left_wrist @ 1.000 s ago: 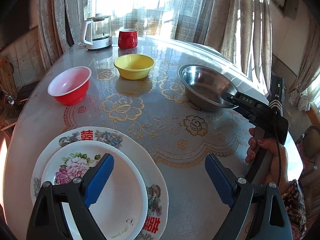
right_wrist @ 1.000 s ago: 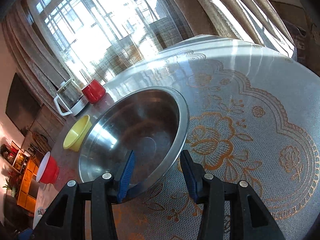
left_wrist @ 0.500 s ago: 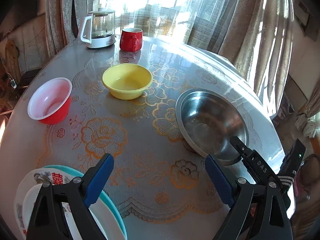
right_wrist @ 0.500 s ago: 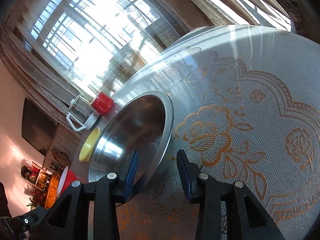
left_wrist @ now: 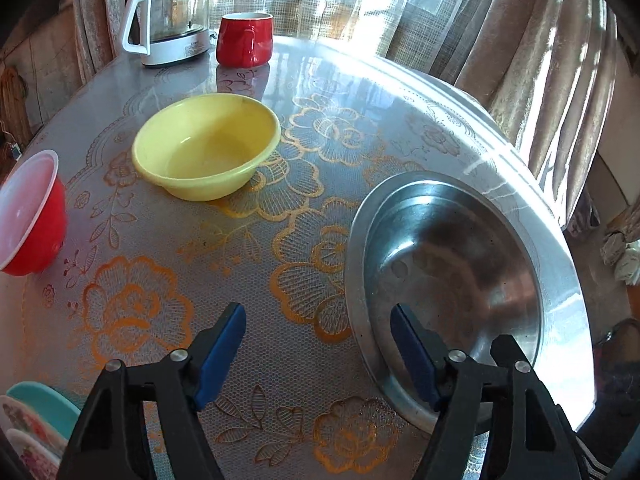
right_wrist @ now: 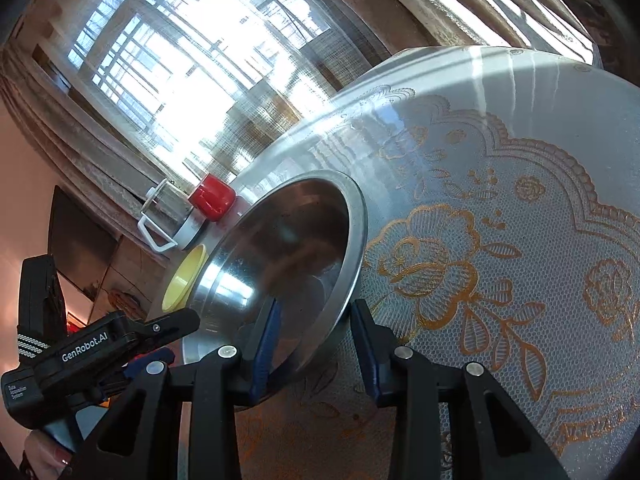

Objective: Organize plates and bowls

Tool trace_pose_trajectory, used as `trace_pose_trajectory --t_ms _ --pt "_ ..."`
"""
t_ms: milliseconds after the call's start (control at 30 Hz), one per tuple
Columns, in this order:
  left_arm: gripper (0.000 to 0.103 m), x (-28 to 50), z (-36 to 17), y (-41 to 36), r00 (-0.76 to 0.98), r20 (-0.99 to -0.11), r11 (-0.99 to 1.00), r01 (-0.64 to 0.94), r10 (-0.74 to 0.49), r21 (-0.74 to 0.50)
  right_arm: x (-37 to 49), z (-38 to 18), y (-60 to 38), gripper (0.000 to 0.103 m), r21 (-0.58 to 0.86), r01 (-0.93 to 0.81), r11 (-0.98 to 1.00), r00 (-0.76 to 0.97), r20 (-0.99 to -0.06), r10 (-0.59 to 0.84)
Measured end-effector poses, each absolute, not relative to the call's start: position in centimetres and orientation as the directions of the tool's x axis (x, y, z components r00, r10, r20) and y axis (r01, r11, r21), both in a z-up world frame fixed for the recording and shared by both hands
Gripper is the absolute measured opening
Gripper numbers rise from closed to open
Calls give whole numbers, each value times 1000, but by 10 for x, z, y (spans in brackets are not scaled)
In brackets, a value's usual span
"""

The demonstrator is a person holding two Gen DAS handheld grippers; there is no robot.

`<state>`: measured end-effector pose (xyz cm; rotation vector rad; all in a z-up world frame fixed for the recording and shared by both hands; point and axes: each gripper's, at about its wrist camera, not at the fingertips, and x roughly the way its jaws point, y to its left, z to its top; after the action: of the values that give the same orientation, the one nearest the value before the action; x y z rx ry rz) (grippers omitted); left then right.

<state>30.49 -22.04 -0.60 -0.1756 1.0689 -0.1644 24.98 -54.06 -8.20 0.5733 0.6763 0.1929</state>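
A wide steel bowl stands near the table's right edge and looks tilted. My right gripper has the bowl's rim between its jaws, one blue pad inside and one outside; they are still closing and press on it. My left gripper straddles the rim at another spot. Its right pad is inside the bowl, its left pad is over the cloth well clear of the rim, and its jaws are closing. A yellow bowl and a red bowl sit to the left. Stacked plates peek in at bottom left.
A glass kettle and a red mug stand at the table's far side by the curtains. The round table's edge curves close behind the steel bowl. A person's hand holds the left gripper.
My left gripper swung from over the plates rightward to the steel bowl, and its jaws narrowed. The right jaws drew in on the rim and the bowl tipped.
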Motion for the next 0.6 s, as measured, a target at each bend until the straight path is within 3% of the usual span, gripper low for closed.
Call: trace_pose_trajectory --t_ms 100,167,300,367,600 --pt "57 306 -16 -225 436 -863 966 78 -254 -245 250 -82 -539 37 548 14 836 765 -544 344" --pt "42 303 -17 -228 421 -861 958 99 -284 -268 249 -82 -538 36 543 8 839 763 -546 346" --pt "22 294 -17 -239 378 -877 954 159 -296 -254 249 -81 -537 29 537 1 843 761 -548 348" --pt "20 289 -17 -241 375 -881 955 170 -290 -242 249 -81 -536 23 534 -4 845 758 -549 351" --pt "21 275 -15 -233 377 -883 959 143 -281 -244 243 -81 -535 22 555 -41 831 748 -534 394"
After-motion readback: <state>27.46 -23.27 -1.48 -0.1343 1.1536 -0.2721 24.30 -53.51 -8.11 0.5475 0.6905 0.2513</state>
